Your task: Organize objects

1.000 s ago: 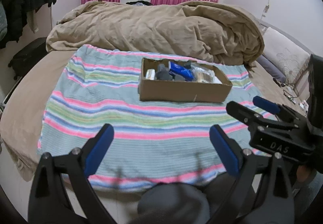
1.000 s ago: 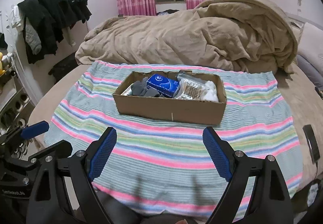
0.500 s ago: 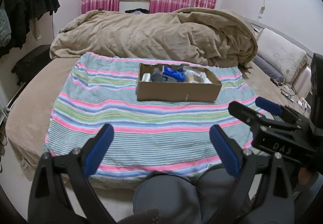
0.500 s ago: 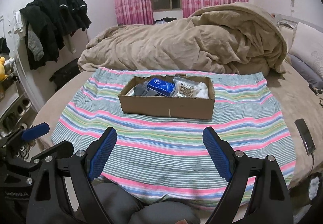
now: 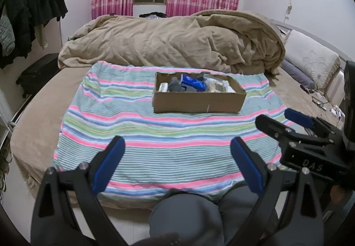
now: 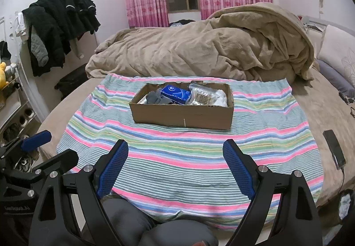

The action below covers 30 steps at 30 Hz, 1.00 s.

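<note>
A brown cardboard box (image 5: 199,101) (image 6: 184,117) sits on a striped cloth (image 5: 142,135) (image 6: 190,152) on the bed. It holds a blue packet (image 6: 175,94), grey fabric (image 6: 153,97), a clear bag (image 6: 200,95) and something white (image 6: 220,97). My left gripper (image 5: 176,164) is open and empty, held back over the bed's near edge, well short of the box. My right gripper (image 6: 175,168) is also open and empty, level with it. Each gripper shows at the edge of the other's view: the right one (image 5: 295,119), the left one (image 6: 44,148).
A bunched tan duvet (image 5: 173,39) fills the far half of the bed. A phone (image 6: 334,148) lies on the bed's right side. Dark clothes (image 6: 60,22) hang on the left wall. The person's grey-trousered knees (image 5: 188,212) are below the grippers.
Both grippers have drawn back and up from the box, which now looks smaller and farther. Both stay open and empty.
</note>
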Each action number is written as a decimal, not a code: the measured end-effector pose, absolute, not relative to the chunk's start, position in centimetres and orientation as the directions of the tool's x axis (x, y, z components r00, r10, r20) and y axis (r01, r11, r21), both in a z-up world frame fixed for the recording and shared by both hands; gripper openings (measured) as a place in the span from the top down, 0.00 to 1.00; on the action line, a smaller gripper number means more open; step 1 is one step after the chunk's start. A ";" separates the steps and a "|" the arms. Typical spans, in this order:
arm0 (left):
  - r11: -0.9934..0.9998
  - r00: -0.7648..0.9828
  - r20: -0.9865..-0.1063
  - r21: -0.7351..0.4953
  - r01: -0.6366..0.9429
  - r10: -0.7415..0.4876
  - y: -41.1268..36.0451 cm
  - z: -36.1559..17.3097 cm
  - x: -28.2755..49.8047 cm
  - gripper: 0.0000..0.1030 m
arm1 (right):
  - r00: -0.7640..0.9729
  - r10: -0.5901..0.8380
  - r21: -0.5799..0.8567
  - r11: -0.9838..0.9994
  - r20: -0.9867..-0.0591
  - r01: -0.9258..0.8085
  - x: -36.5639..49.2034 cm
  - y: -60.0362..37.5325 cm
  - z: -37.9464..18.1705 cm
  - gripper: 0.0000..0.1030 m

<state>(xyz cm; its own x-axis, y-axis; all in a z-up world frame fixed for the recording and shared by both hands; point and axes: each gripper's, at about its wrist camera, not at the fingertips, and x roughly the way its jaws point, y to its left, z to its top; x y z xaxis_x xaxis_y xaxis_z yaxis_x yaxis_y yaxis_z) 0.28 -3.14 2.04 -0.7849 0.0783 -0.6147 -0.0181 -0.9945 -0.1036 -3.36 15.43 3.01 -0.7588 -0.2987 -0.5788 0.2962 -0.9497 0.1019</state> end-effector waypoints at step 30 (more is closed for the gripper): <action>-0.995 -0.780 -0.621 -0.098 -0.010 0.070 -3.6 1.2 -1.0 0.06 | -0.752 -0.291 0.101 -0.952 -0.592 0.289 -4.4 16.3 2.1 0.13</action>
